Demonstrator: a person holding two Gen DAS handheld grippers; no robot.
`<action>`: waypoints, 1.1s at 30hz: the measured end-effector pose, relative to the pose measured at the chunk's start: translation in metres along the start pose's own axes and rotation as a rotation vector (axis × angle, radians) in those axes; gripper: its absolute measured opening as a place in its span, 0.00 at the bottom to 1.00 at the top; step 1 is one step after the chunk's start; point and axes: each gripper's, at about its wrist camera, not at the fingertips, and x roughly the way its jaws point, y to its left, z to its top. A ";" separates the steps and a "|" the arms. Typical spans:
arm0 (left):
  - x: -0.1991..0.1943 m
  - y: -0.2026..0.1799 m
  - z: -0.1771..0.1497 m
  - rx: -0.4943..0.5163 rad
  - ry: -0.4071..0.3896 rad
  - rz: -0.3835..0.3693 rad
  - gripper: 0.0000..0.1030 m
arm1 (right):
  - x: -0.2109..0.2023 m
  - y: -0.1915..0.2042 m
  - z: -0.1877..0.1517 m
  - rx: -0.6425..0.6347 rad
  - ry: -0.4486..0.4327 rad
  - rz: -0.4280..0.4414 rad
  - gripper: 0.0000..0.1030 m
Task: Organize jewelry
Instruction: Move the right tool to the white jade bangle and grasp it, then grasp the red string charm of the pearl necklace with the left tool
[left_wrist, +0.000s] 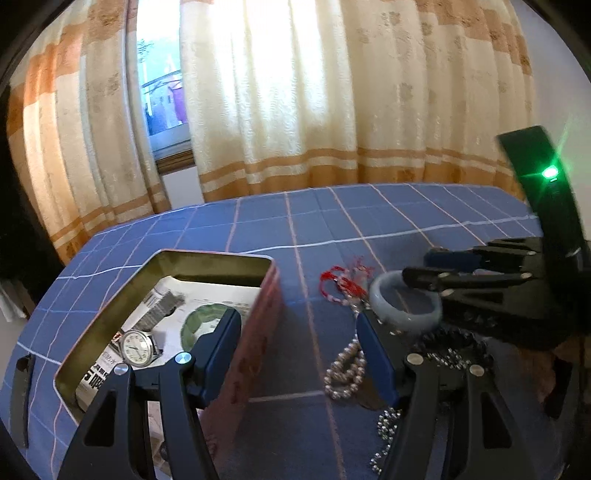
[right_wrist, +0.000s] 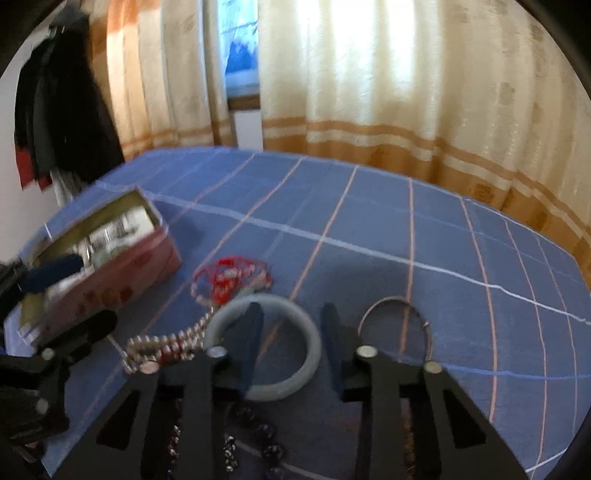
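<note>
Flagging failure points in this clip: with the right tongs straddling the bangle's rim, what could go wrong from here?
1. The right tongs have one finger inside the grey bangle and one outside; the smooth rim could slip out.
2. The pearl strand and red string bracelet lie against the bangle and may drag along.
3. The left tongs hang close by, risking a collision.
</note>
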 end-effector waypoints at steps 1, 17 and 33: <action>-0.001 -0.001 -0.001 0.007 0.000 -0.006 0.64 | 0.001 0.001 -0.002 -0.009 0.016 -0.001 0.31; 0.017 -0.013 0.003 0.027 0.066 -0.081 0.64 | 0.012 -0.012 -0.009 0.032 0.106 0.015 0.14; 0.064 -0.036 0.033 0.064 0.116 -0.077 0.58 | -0.003 -0.038 -0.005 0.162 0.022 -0.050 0.12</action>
